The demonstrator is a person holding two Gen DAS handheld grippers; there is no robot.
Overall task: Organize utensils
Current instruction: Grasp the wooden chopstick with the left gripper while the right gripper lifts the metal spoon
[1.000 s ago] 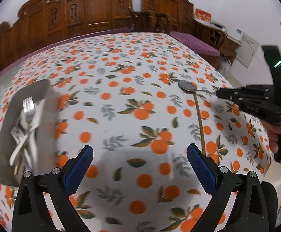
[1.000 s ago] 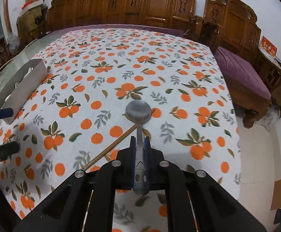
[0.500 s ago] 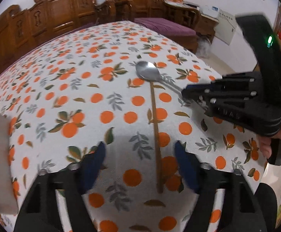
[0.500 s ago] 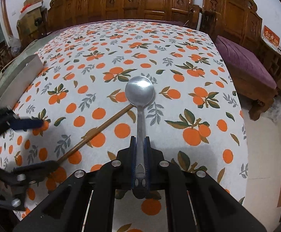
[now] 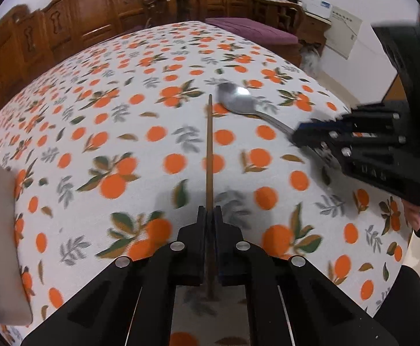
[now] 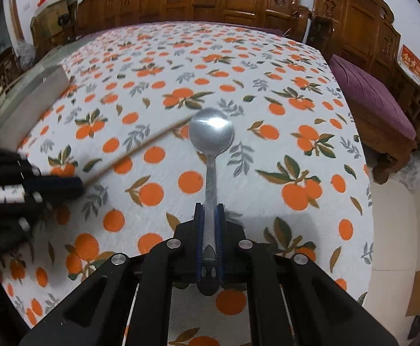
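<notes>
My left gripper (image 5: 209,212) is shut on one end of a brown wooden chopstick (image 5: 209,147) that points away over the orange-print tablecloth. My right gripper (image 6: 210,210) is shut on the handle of a metal spoon (image 6: 211,132), bowl forward, just above the cloth. In the left wrist view the spoon (image 5: 237,102) and the right gripper (image 5: 302,137) are at the right, the spoon bowl beside the chopstick's far tip. In the right wrist view the left gripper (image 6: 74,186) is at the left with the chopstick (image 6: 140,150).
A grey utensil tray (image 5: 1,236) sits at the table's left edge; it also shows in the right wrist view (image 6: 28,106). Carved wooden chairs and a purple-cushioned bench (image 6: 374,101) stand around the table. The table's right edge drops to the floor.
My left gripper has swung right, moved onto the chopstick and closed on its near end. The right gripper keeps holding the spoon, now slightly further forward and raised.
</notes>
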